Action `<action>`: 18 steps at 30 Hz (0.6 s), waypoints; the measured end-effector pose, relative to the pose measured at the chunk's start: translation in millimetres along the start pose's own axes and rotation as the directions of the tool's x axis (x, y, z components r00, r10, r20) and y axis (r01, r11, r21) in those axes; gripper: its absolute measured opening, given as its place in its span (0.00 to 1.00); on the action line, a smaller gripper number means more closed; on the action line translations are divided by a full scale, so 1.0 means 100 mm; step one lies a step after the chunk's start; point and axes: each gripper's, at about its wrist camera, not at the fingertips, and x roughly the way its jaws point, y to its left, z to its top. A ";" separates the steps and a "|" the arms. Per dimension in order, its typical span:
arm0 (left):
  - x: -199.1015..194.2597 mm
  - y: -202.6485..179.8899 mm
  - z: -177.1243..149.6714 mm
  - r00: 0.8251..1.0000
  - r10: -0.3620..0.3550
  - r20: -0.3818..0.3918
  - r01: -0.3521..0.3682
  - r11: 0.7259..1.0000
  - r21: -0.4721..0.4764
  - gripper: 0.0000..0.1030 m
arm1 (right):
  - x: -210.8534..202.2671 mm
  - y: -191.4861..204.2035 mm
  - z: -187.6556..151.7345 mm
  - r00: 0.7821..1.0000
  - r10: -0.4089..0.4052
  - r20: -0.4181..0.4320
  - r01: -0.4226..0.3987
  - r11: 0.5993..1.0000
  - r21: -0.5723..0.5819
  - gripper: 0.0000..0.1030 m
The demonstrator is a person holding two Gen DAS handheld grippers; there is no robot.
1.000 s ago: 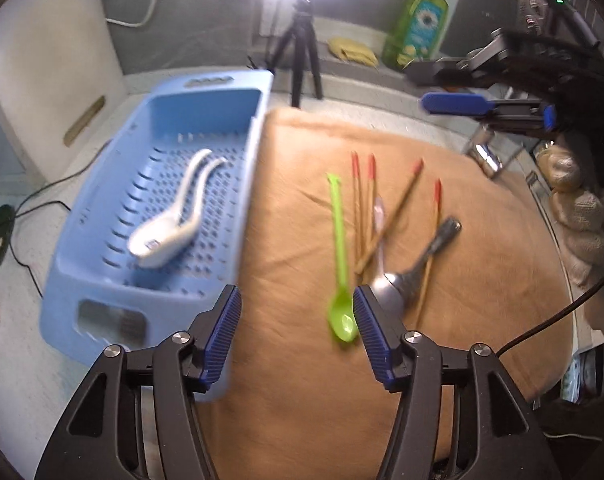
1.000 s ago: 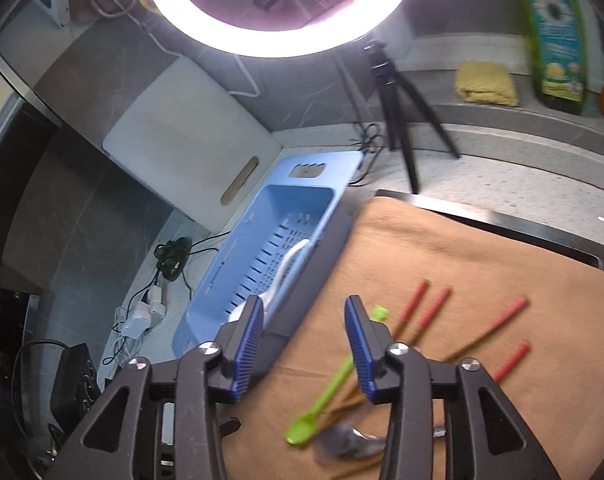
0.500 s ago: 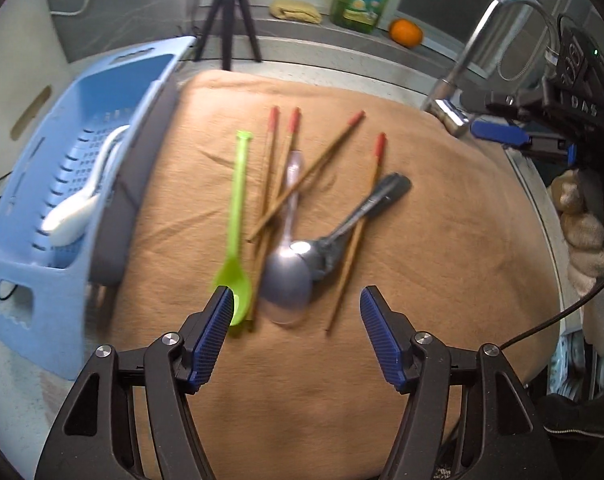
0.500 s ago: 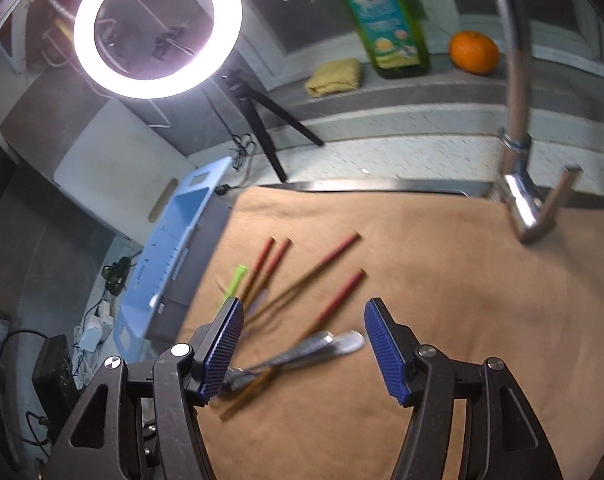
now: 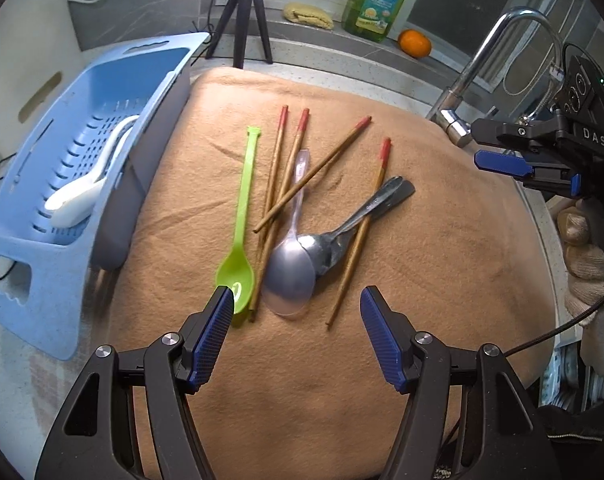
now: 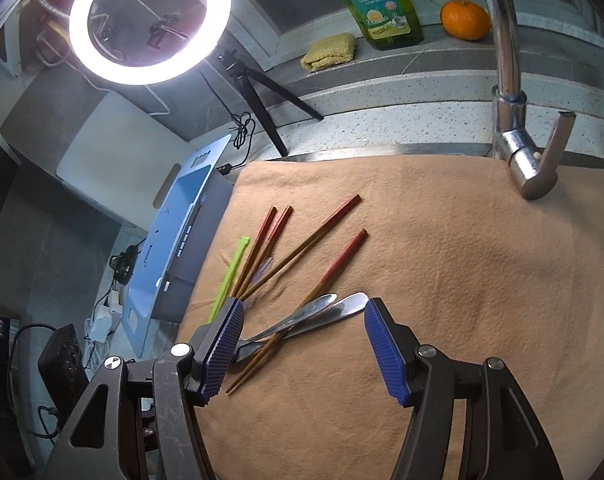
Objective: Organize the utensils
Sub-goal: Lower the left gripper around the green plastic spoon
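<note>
The utensils lie in a loose pile at the middle of the left wrist frame, on the tan cloth [image 5: 442,240] that covers the surface. The left gripper [image 5: 295,332] hangs just below the pile, jaws spread wide and holding nothing. Straight up-frame from the gap between its jaws sits the bowl of the clear plastic spoon [image 5: 287,276], its handle running away toward the top of the frame — so its long axis lies roughly along the gripper's line of sight, not across it. The green spoon [image 5: 239,216] lies parallel, just to the left, its bowl nearly touching the left jaw's tip. The metal spoons [image 5: 342,232] slant to the upper right, crossing one of the red-tipped chopsticks [image 5: 289,172].

In the right wrist frame the right gripper [image 6: 302,340] is also wide open and empty, and the metal spoon handles [image 6: 326,308] lie between its jaws, running left to right across the gap.

The blue basket [image 5: 41,240] stands at the left of the left wrist frame, already holding white spoons [image 5: 81,196]. I judge the left gripper the nearer to it — and the green spoon the easiest first pick on that side. To close on a handle it would likely need to reach further up-frame past the bowl.
</note>
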 end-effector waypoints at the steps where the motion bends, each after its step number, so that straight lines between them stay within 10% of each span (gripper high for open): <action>1: -0.01 0.01 0.02 1.000 0.008 0.000 -0.008 1.000 0.002 0.63 | 0.02 0.01 0.01 1.000 0.003 -0.002 -0.003 1.000 0.005 0.57; 8: -0.07 0.10 0.31 0.998 0.049 0.032 -0.051 0.998 0.046 0.46 | 0.21 0.16 0.08 0.999 0.024 -0.028 -0.024 1.000 0.004 0.56; 18: 0.28 0.14 0.79 0.992 0.102 -0.074 -0.087 0.979 0.182 0.19 | 0.91 0.13 0.36 0.985 0.044 -0.169 -0.021 0.990 0.139 0.25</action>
